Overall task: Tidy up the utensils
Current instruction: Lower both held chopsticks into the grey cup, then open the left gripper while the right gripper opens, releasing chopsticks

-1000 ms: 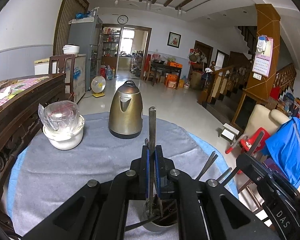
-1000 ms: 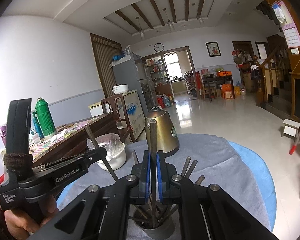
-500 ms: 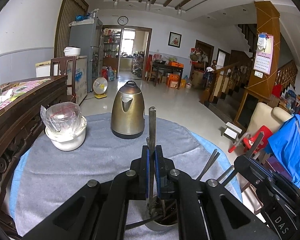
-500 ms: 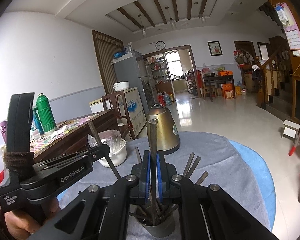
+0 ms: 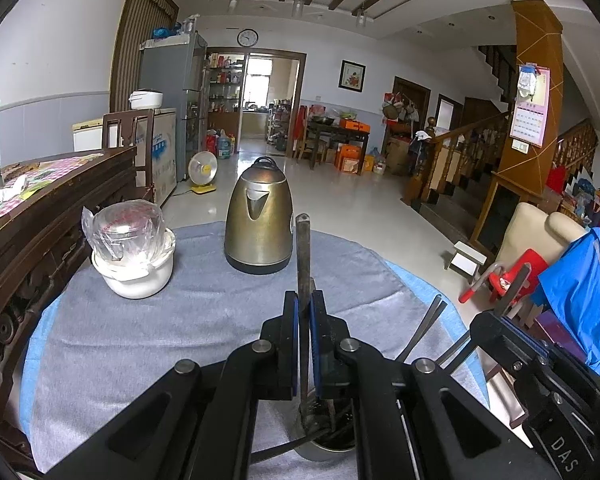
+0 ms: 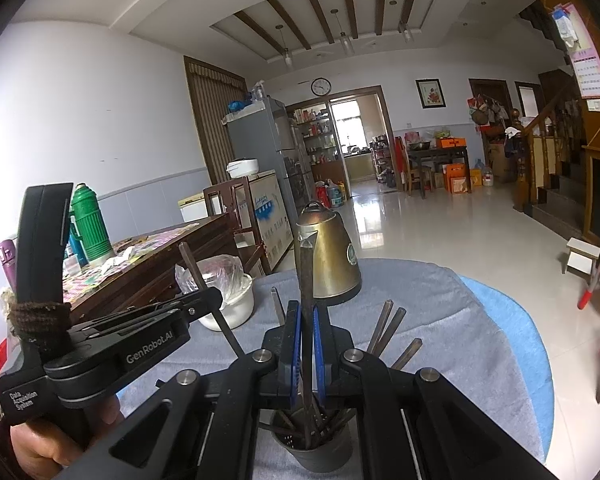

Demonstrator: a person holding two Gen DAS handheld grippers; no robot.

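In the left wrist view the left gripper (image 5: 304,344) has its fingers pressed onto a dark flat utensil (image 5: 303,256) that stands nearly upright between the blue pads, its lower end going down into the metal holder cup (image 5: 328,446) right under the jaws; against the earlier pictures almost nothing has shifted here, the kettle (image 5: 259,220) and the white pot (image 5: 134,270) covered with plastic film only sit a touch nearer on the grey tablecloth (image 5: 140,332), so the grip has simply been kept and the piece neither raised nor let go. At the right edge the right gripper (image 5: 512,322) shows from the side, pinching another dark stick that slants up above it. In the right wrist view that right gripper (image 6: 305,350) is likewise clamped on a dark utensil (image 6: 306,280) that stands over the holder cup (image 6: 320,454), where several more sticks lean outward; the left gripper (image 6: 210,300) shows at the left, held by a hand (image 6: 52,446), with its own stick slanting through its tip. Here too the change is only a slight drift of the background. My reading is that both pieces are already in the cup and the task is paused at the point of release, with nothing newly sorted in this last second
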